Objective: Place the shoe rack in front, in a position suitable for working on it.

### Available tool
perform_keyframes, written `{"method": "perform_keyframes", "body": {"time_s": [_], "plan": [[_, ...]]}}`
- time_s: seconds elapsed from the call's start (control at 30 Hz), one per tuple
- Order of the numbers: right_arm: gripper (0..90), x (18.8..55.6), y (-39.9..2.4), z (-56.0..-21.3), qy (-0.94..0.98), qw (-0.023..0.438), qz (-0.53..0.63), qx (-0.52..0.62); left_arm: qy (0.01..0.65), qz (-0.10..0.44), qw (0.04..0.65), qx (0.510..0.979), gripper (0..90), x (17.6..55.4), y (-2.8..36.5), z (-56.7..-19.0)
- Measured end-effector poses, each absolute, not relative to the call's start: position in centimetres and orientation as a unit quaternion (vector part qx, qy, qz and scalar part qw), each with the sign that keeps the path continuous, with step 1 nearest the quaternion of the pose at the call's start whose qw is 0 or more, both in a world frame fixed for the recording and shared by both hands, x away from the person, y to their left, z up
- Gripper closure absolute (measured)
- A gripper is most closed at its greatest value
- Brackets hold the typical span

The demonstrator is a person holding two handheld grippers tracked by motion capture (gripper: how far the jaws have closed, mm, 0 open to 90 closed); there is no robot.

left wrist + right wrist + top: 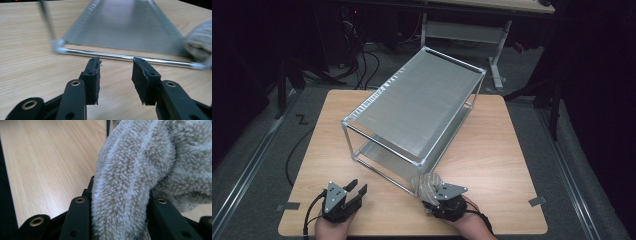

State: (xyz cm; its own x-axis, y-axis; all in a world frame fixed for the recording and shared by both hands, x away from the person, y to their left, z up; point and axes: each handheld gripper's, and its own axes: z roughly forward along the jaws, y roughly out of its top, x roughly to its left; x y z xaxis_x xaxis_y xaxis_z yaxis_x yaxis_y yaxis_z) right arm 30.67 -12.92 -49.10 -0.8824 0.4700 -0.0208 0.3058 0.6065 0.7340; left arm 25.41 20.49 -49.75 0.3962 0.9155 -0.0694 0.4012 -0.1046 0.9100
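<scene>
While my two hands rest at the near edge of the wooden counter (492, 150), my right gripper (438, 192) has its jaws clamped on a grey fleecy cloth (427, 184). In the right gripper view the cloth (140, 177) bulges up from between the two black jaws, pressed by both, and spreads above and to the right of them; bare counter (50, 162) lies to the left of the jaws.

My left gripper (357, 188) stands with its jaws apart and holding nothing. In the left gripper view its jaws rise from the bottom with open counter (25, 50) visible between them. Just ahead of the jaw tips, a chrome tube (120, 56) runs crosswise: the bottom front rail of a two-tier metal rack (412, 107). Beyond the rail, straight ahead of the jaws, the lower shelf (125, 27) of the rack recedes as a grey sheet. The cloth (200, 42) appears at the right of those jaws, beside the rail's right corner joint.

In the high view the rack stands on the counter at an angle, with its nearest corner post (421, 175) directly in front of my right jaws; the cloth lies against the foot of that post. The left jaws point toward the rack's near open end, close to it but apart. A black cable (292, 155) trails over the counter's left edge, to the left of the left jaws.
</scene>
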Motion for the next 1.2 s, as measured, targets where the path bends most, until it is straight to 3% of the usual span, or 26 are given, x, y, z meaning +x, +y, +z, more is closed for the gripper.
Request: {"method": "perform_keyframes", "body": {"time_s": [0.3, 0.97, 1.2], "plan": [[65.9, 30.2, -10.5, -49.1, 0.891, 0.102, 0.4, 0.188, 0.439, 0.258, 0.47, 0.721, 56.4, 25.1, 18.2, -49.9], [65.9, 29.9, -19.5, -47.9, 0.832, 0.188, 0.415, 0.317, 0.344, 0.217, 0.534, 0.741, 45.6, 26.5, 13.1, -47.9], [66.0, 29.2, -20.7, -48.2, 0.83, 0.197, 0.404, 0.332, 0.336, 0.205, 0.546, 0.74, 50.0, 27.5, 11.8, -47.6]]}}
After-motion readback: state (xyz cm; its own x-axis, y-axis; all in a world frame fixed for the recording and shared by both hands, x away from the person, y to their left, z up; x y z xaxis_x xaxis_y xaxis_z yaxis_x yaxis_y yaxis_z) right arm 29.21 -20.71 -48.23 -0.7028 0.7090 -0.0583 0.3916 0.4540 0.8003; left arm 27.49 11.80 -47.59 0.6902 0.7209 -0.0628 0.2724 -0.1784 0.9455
